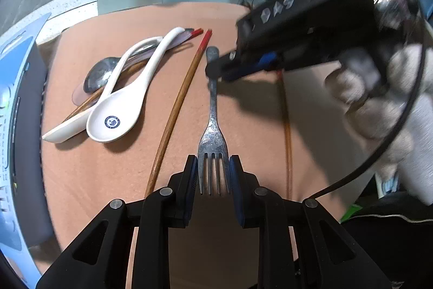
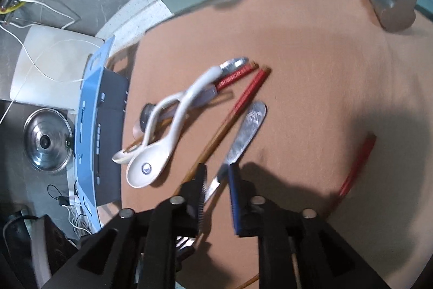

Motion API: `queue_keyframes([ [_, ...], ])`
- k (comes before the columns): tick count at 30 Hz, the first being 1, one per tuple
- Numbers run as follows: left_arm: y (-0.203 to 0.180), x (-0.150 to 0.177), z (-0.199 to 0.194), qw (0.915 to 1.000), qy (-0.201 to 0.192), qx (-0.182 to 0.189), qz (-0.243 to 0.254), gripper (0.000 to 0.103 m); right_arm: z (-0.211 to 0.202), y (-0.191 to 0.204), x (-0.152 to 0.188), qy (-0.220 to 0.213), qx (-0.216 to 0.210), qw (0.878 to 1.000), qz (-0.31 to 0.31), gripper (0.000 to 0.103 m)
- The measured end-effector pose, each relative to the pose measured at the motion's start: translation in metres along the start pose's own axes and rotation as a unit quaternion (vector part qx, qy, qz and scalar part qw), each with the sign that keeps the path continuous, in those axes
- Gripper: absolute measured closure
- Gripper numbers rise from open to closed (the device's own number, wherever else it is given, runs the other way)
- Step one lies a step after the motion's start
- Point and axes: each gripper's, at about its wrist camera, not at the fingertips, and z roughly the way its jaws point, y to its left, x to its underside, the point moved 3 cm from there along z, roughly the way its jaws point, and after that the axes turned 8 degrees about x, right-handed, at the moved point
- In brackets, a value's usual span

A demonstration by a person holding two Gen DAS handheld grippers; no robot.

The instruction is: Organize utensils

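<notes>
Fork lies on the tan mat, tines clamped between the pads of the left gripper; handle end is met by the right gripper, seen in its own view with jaws parted around the shaft, pads apparently not pressing; step judged a two-handed lift or realignment of the fork; white spoons and chopsticks are piled just beside; a firm hold on the handle is called for next, before carrying.
</notes>
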Motion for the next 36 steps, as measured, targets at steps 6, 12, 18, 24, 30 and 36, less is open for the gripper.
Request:
queue_keyframes([
  [6, 0.006, -0.002, -0.003, 1.0, 0.0, -0.001, 0.005, 0.08, 0.017, -0.002, -0.002, 0.013, -0.015, 0.999, 0.034, 0.089],
  [12, 0.0, 0.001, -0.004, 1.0, -0.002, -0.002, 0.007, 0.081, 0.013, -0.005, 0.002, 0.011, -0.031, 0.998, 0.048, 0.091],
  [18, -0.006, 0.0, -0.019, 0.9998, -0.013, 0.002, 0.017, 0.081, -0.01, 0.001, 0.006, -0.007, -0.051, 0.997, 0.053, 0.093],
  [24, 0.006, -0.001, -0.054, 0.9991, -0.038, -0.006, 0.017, 0.08, -0.035, 0.045, 0.005, -0.039, -0.071, 0.996, 0.026, 0.094],
  [30, 0.044, 0.005, -0.092, 0.9978, -0.062, -0.023, 0.003, 0.08, -0.034, 0.112, -0.004, -0.055, -0.088, 0.995, -0.011, 0.095],
  [36, 0.099, 0.013, -0.123, 0.9951, -0.083, -0.051, -0.019, 0.081, -0.013, 0.184, -0.02, -0.056, -0.097, 0.993, -0.047, 0.096],
])
